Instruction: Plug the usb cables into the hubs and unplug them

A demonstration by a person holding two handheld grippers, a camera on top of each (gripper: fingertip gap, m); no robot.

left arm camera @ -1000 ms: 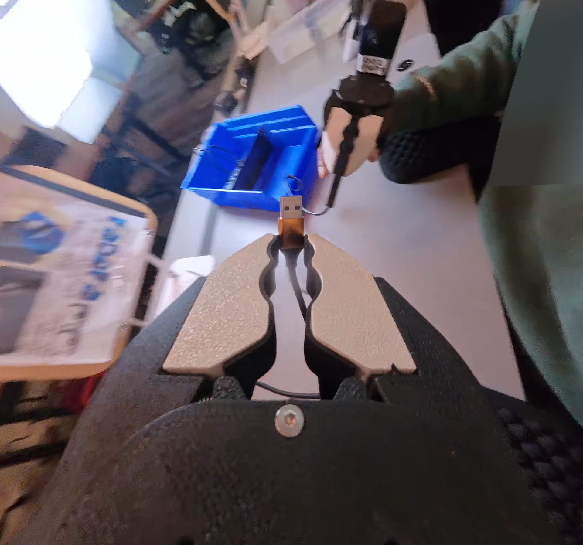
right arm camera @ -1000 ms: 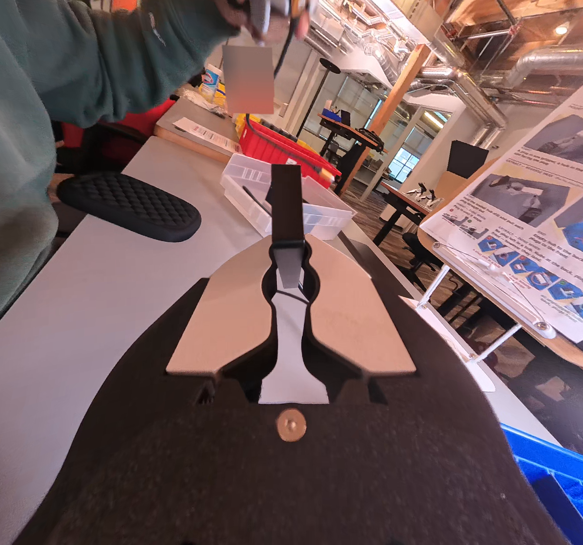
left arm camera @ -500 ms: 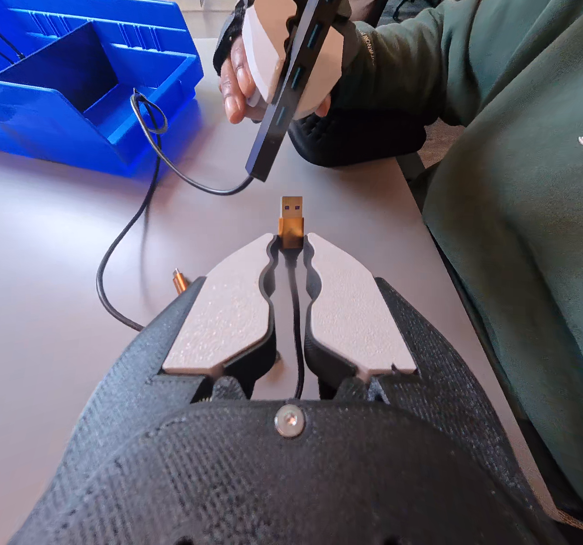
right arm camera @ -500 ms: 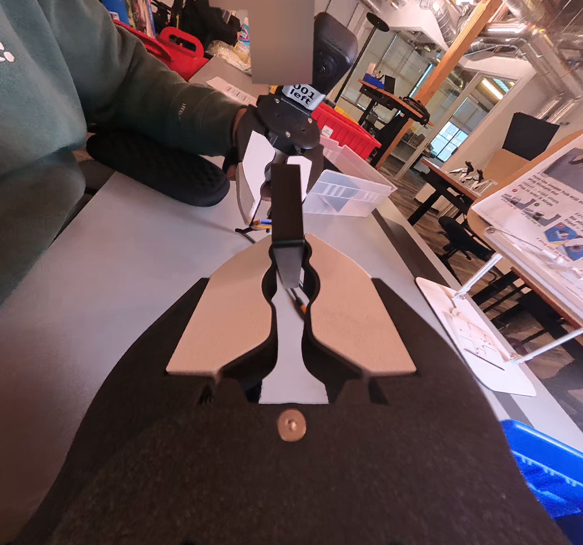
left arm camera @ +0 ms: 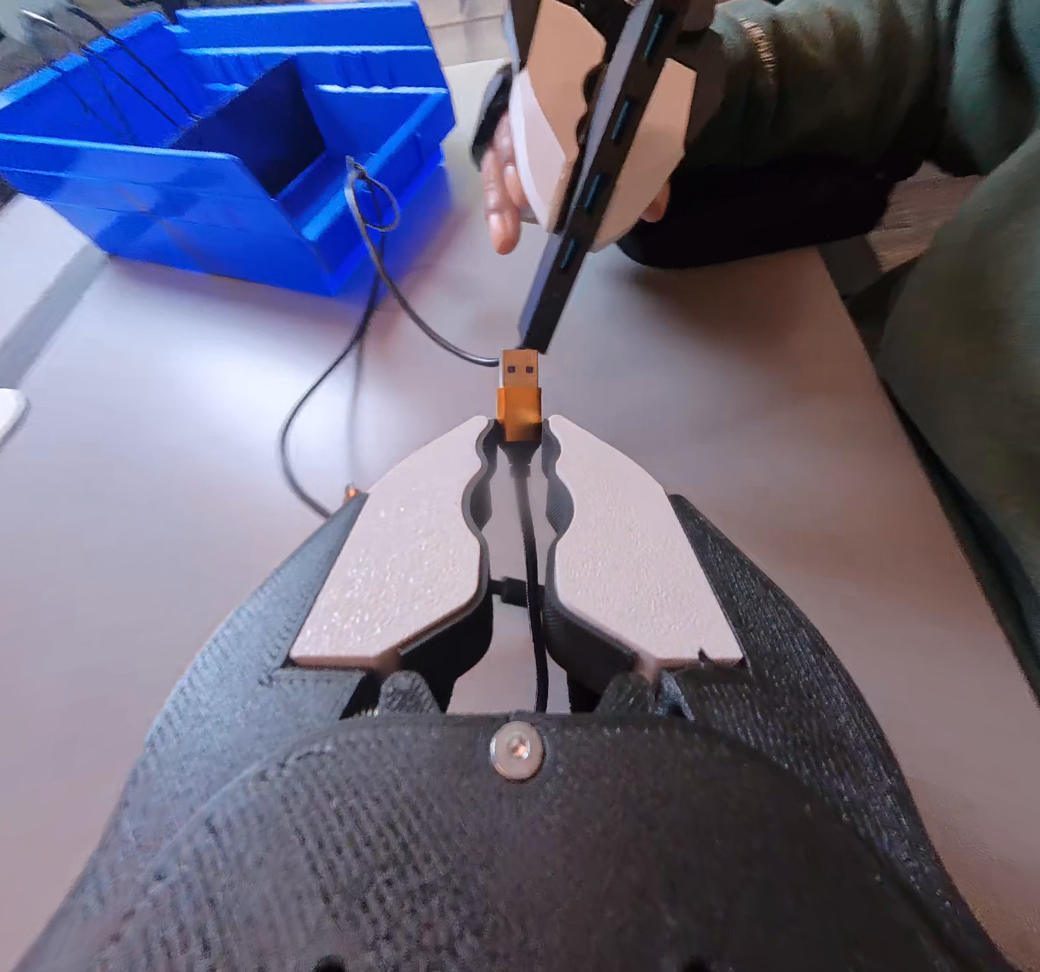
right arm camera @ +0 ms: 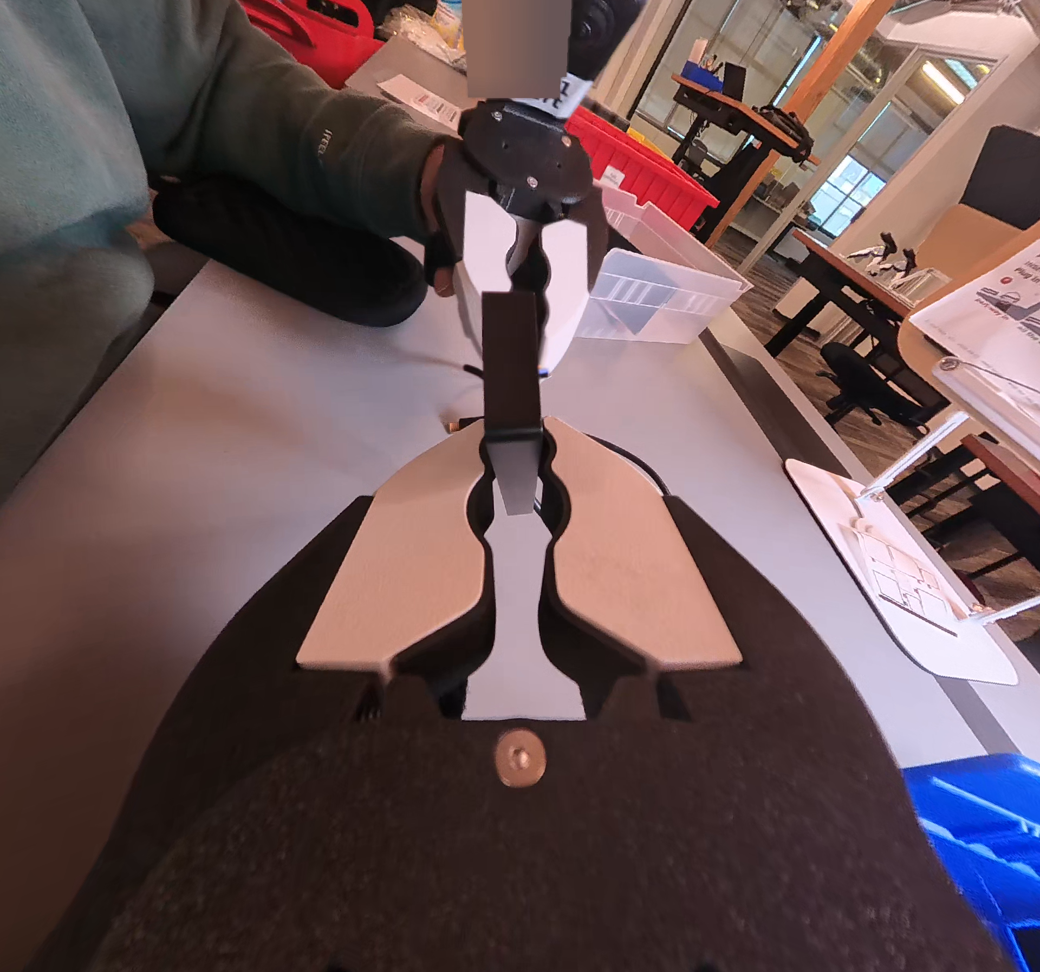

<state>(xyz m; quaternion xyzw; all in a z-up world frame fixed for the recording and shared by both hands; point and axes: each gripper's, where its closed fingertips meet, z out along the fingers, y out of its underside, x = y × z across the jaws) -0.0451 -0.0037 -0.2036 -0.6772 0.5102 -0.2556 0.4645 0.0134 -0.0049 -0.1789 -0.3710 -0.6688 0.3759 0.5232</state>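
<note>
Wide grey counter (left arm camera: 169, 410) with a blue bin (left arm camera: 236, 157) at the far left, and the action hangs in the air above it: nothing is plugged in yet, so by my read both the plugging and the unplugging are ahead. The right hand-held gripper (left arm camera: 596, 118) is clamped on the long black hub (left arm camera: 585, 185), tilted, its row of blue ports facing out and every one visible looks empty. The hub's own black lead (left arm camera: 388, 270) loops back toward the bin. The left hand-held gripper (left arm camera: 519, 427) is pinched tight on the orange-collared usb plug (left arm camera: 520, 382), metal tip forward, just short of the hub's lower end and aimed at no port so far – it needs lining up with a socket before it can go in
</note>
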